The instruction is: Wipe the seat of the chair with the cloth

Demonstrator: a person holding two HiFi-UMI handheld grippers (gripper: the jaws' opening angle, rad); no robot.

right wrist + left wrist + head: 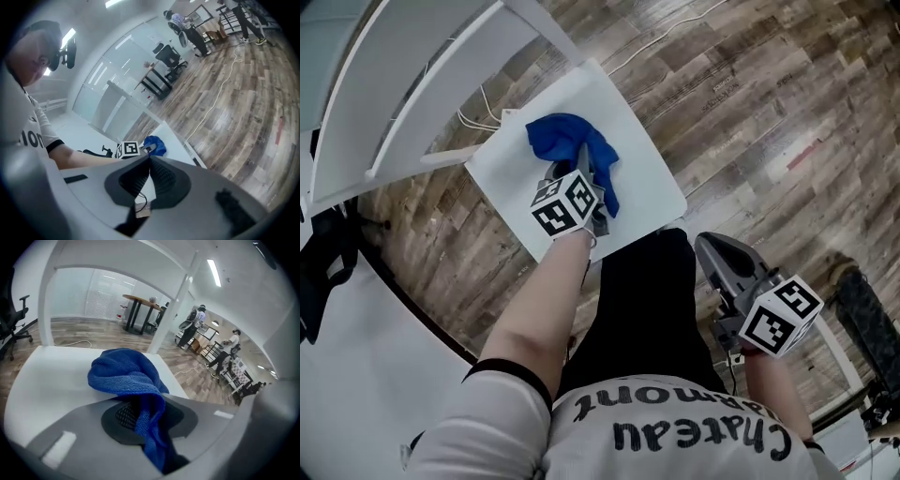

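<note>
A blue cloth (pixel 124 376), likely soft, light and limp, so best held by a bunched fold, lies crumpled on the white chair seat (pixel 511 173), pinched by the left hand-held gripper (pixel 140 414), while the right hand-held gripper (pixel 150 164) hangs pressed together, empty, well apart.

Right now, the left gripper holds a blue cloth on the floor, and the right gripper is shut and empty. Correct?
No: the head view shows the left gripper holding the cloth on the chair seat instead. The right gripper is shut and empty.
</note>
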